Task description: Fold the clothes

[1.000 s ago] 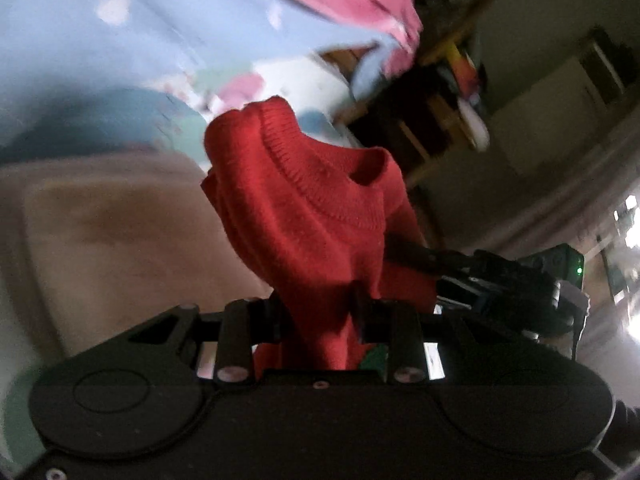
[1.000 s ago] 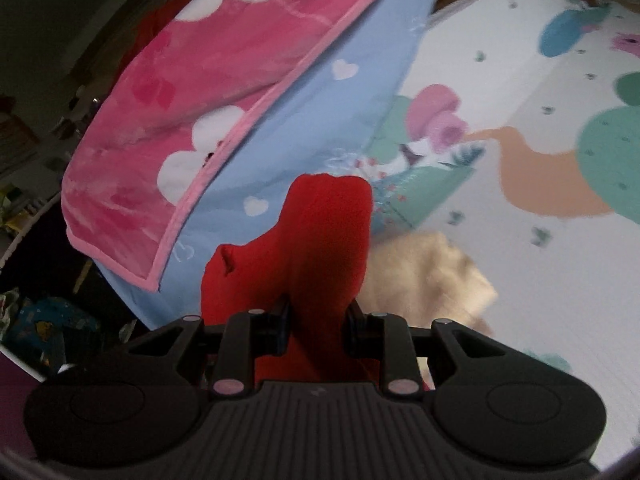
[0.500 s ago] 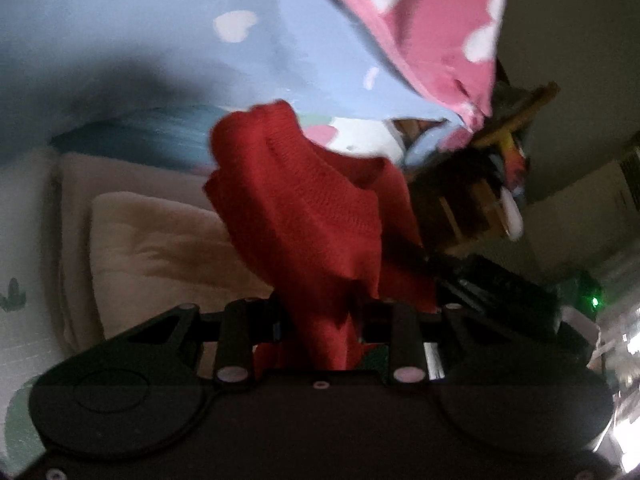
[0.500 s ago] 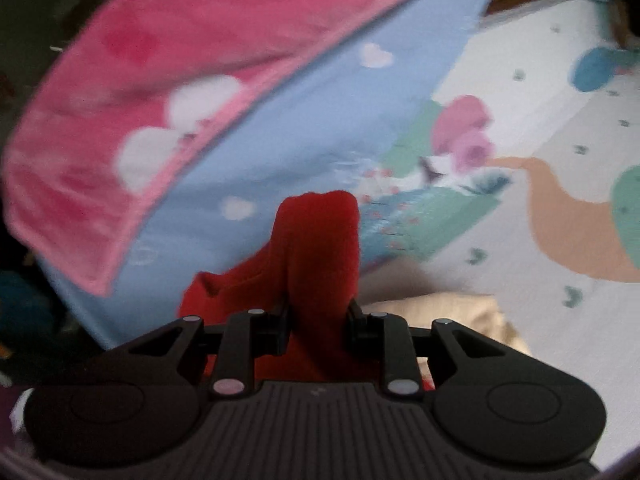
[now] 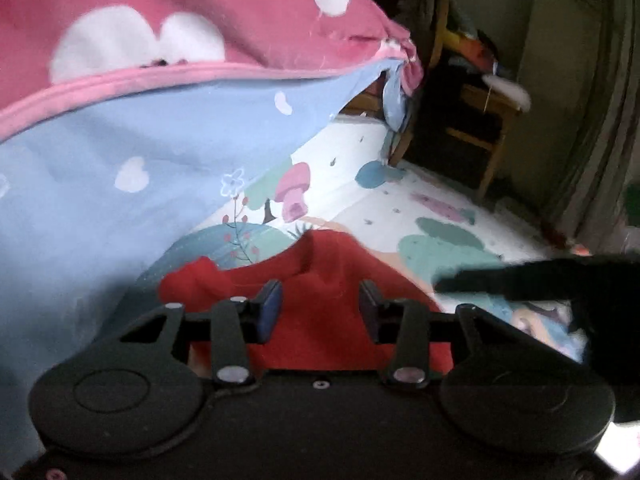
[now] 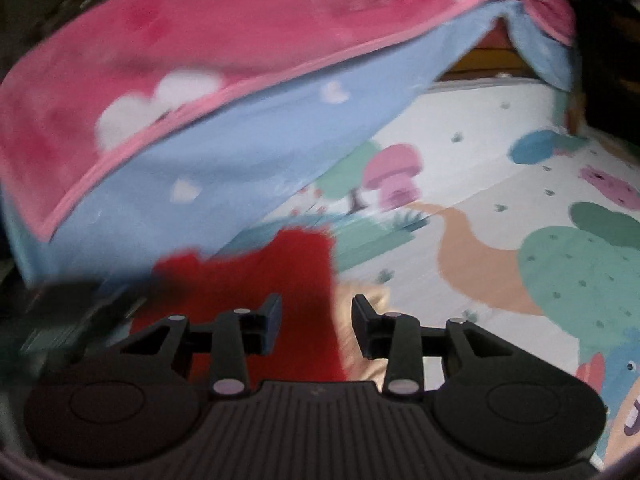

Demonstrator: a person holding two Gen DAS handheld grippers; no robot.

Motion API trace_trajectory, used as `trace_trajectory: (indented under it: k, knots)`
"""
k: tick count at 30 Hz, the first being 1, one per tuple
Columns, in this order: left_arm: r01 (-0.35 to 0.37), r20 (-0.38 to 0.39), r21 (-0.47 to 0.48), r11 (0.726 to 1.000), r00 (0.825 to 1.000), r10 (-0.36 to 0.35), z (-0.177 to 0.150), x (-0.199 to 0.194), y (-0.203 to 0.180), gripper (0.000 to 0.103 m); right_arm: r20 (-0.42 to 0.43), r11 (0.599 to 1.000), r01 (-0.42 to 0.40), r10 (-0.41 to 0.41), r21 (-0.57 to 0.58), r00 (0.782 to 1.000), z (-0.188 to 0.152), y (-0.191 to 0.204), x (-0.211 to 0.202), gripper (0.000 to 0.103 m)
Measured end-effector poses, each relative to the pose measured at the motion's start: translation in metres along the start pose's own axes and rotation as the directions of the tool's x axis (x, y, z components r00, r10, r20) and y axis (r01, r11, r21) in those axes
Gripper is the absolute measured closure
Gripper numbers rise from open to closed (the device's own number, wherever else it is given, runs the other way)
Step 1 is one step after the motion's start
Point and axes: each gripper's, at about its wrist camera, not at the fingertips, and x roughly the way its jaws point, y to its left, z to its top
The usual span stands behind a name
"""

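With both jaws now spread wide, red sweater (image 5: 320, 280) released, low centre of frame, on beige garment (image 6: 360, 320). Left gripper (image 5: 319, 308) and right gripper (image 6: 316, 322) emptied since half a second ago; probably placed, next fold pending. Beyond: play mat (image 6: 500, 160), pink-blue blanket (image 5: 160, 120).

My left tool (image 5: 319, 308) is matte black with blue-faced pads (image 5: 269, 309) and silver pivot pins; my right tool (image 6: 316, 322) has a ribbed grey-black housing.

Supporting surface: a white play mat (image 6: 500, 152) printed with cartoon mushrooms and cacti. A red sweater (image 5: 320, 300) lies on it at 6 o'clock; a beige garment (image 6: 360, 320) lies partly beneath the sweater's right edge.
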Motion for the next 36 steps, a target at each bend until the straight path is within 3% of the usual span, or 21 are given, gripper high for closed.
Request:
trace_trajectory:
  k: [5, 10, 13, 15, 17, 19, 21, 24, 26, 27, 28, 29, 31, 36]
  knots:
    - [-0.102, -0.085, 0.087, 0.991, 0.990, 0.110, -0.030, 0.024, 0.005, 0.061, -0.158, 0.995, 0.089, -0.081, 0.042, 0.984, -0.009, 0.009, 0.052, 0.057]
    - [-0.124, -0.021, 0.057, 0.991, 0.992, 0.125, -0.028, -0.010, -0.004, 0.059, -0.052, 0.991, 0.072, -0.067, 0.116, 0.996, 0.015, -0.003, 0.019, 0.054]
    - [-0.087, 0.004, 0.197, 0.977, 0.996, 0.088, -0.035, -0.030, -0.028, 0.051, -0.088, 0.988, 0.088, -0.077, 0.129, 0.993, 0.004, -0.022, -0.011, 0.051]
    - [-0.059, 0.006, 0.343, 0.937, 0.998, 0.060, -0.045, -0.039, -0.052, 0.046, -0.122, 0.980, 0.109, -0.089, 0.168, 0.989, -0.010, -0.035, -0.031, 0.047]
    - [-0.060, 0.015, 0.501, 0.863, 0.998, 0.061, -0.058, -0.041, -0.077, 0.035, -0.149, 0.967, 0.102, -0.068, 0.234, 0.987, -0.034, -0.043, -0.053, 0.047]
    - [-0.085, 0.029, 0.664, 0.743, 0.996, 0.089, -0.076, -0.035, -0.103, 0.032, -0.174, 0.949, 0.094, -0.042, 0.300, 0.984, -0.058, -0.050, -0.075, 0.047]
    - [-0.111, 0.045, 0.789, 0.604, 0.991, 0.123, -0.099, -0.019, -0.123, 0.032, -0.200, 0.936, 0.096, -0.029, 0.338, 0.979, -0.085, -0.047, -0.098, 0.047]
    - [-0.136, 0.062, 0.905, 0.403, 0.979, 0.192, -0.135, 0.015, -0.138, 0.030, -0.219, 0.922, 0.093, -0.009, 0.376, 0.976, -0.115, -0.036, -0.127, 0.047]
    - [-0.168, 0.094, 0.944, 0.285, 0.962, 0.255, -0.162, 0.037, -0.138, 0.010, -0.223, 0.910, 0.086, 0.008, 0.406, 0.975, -0.130, -0.028, -0.144, 0.046]
    - [-0.182, 0.114, 0.954, 0.237, 0.955, 0.275, -0.174, 0.046, -0.136, 0.004, -0.227, 0.905, 0.083, 0.015, 0.417, 0.974, -0.136, -0.026, -0.151, 0.046]
    - [-0.186, 0.119, 0.959, 0.212, 0.948, 0.296, -0.182, 0.053, -0.132, 0.001, -0.230, 0.903, 0.084, 0.017, 0.420, 0.973, -0.142, -0.025, -0.156, 0.045]
    - [-0.194, 0.120, 0.955, 0.223, 0.944, 0.307, -0.183, 0.059, -0.126, 0.001, -0.232, 0.903, 0.085, 0.017, 0.421, 0.972, -0.147, -0.023, -0.161, 0.045]
    - [-0.191, 0.091, 0.935, 0.300, 0.944, 0.317, -0.174, 0.063, -0.114, 0.002, -0.235, 0.903, 0.087, 0.015, 0.420, 0.972, -0.152, -0.021, -0.168, 0.045]
    - [-0.172, 0.062, 0.940, 0.294, 0.935, 0.348, -0.153, 0.083, -0.085, 0.002, -0.242, 0.894, 0.101, 0.009, 0.436, 0.970, -0.163, -0.032, -0.179, 0.045]
